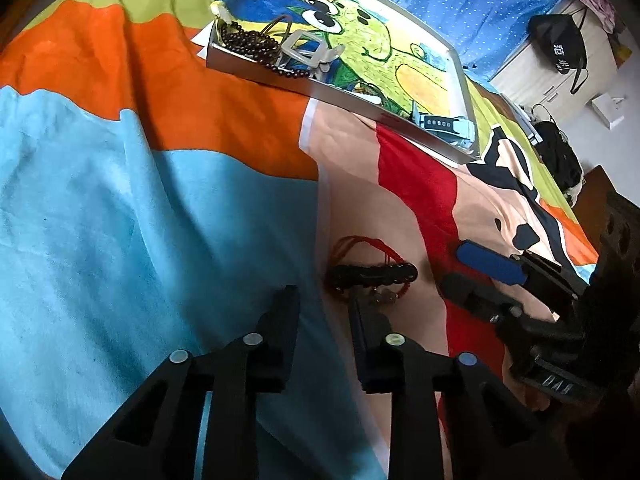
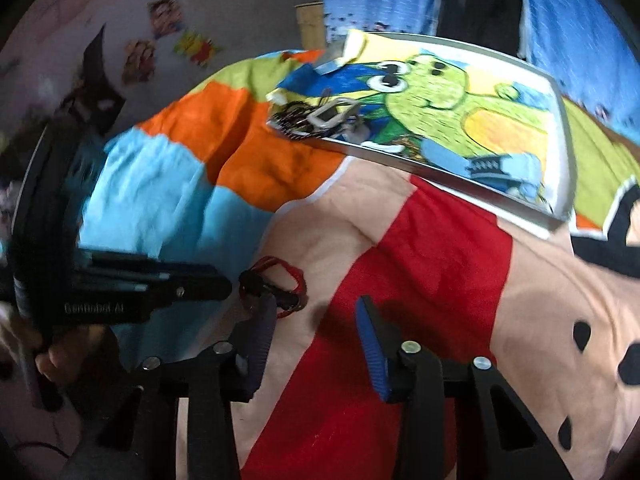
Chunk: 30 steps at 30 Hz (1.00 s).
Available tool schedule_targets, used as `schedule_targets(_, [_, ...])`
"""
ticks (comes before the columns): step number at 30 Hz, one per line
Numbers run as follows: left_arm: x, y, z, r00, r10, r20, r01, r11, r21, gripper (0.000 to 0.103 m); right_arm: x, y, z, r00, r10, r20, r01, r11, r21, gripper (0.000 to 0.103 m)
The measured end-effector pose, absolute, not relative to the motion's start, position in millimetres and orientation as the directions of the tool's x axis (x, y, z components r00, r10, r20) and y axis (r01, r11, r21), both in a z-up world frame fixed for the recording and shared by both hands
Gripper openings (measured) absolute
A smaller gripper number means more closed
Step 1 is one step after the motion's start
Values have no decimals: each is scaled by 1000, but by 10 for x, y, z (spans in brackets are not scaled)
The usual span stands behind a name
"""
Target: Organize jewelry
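Low at centre on a bright blanket [image 1: 120,200], a bracelet [image 1: 372,274] of red cord and dark beads lies between two hand-held tools. Seen from the left wrist, the left gripper [image 1: 320,300] stands parted with only cloth in its gap. Its right finger reaches the bracelet's near edge without clasping it. At the right of that frame the right gripper's blue-padded fingers come in beside the beads.

From the right wrist, the right gripper [image 2: 314,304] is likewise unclenched and holds nothing. Its left finger crosses in front of the bracelet [image 2: 276,284], and the left tool pokes in from the frame's left edge, with fingers of a hand below it.

Both views show a shallow tray [image 1: 340,96] lined with a frog drawing in the upper half, well apart from the bracelet. Only the left view is sharp enough to show dark beads, a metal buckle and a pale watch along the tray's near rim. The right view is smeared with blur.

Open cloth stretches between bracelet and tray. Both tools' bodies are cut off at the lower edges.
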<state>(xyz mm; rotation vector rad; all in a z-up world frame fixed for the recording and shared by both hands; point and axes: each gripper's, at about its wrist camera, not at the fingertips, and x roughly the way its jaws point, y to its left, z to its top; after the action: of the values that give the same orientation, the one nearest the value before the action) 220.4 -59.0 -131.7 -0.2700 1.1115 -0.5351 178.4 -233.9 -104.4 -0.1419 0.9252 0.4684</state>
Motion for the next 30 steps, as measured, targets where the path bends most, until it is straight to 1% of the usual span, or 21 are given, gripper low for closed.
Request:
schedule_targets(2, [2229,-588,-1335,331,-540,-774,267,840,-472,17,1790,-2278,-1082,506,320,-801,-475,879,51,33])
schedule_targets(7, [2281,-613,-1394,320,-542,-777,256,839,-480,11,1833,-2222,-1144,506,318,-802,-517,856,13,31])
schedule_targets(8, [2285,-614,-1405,319,-541,-778,253,840,-481,10,1834,-2210,-1150,506,319,-801,-521,853,11,28])
schedule_targets(11, [2291,-602,-1426,317,-538,-781,247,842,-480,6,1851,-2192,-1178,506,314,-803,-539,842,-10,27])
schedule_targets(23, [2303,-572,-1444,314,-549,-775,232,836,-498,5,1825,-2108,-1186,502,347,-792,-610,791,-41,27])
schedule_targets(24, [2306,-577,-1441,315,-548,-775,231,836,-498,4,1833,-2094,-1202,496,348,-795,-616,787,-41,24])
schedule_targets(25, [2306,-574,-1444,315,-548,-775,230,836,-498,4,1836,-2087,-1214,493,347,-798,-618,785,-41,19])
schedule_targets(27, [2305,-575,-1442,315,-549,-774,227,835,-500,4,1846,-2079,-1240,487,341,-804,-622,782,-45,17])
schedule_targets(29, [2307,-573,-1441,315,-551,-773,227,835,-502,4,1844,-2079,-1247,484,343,-805,-623,781,-42,11])
schedule_targets(30, [2306,-573,-1441,315,-551,-773,227,834,-502,4,1842,-2075,-1249,483,342,-806,-624,780,-43,11])
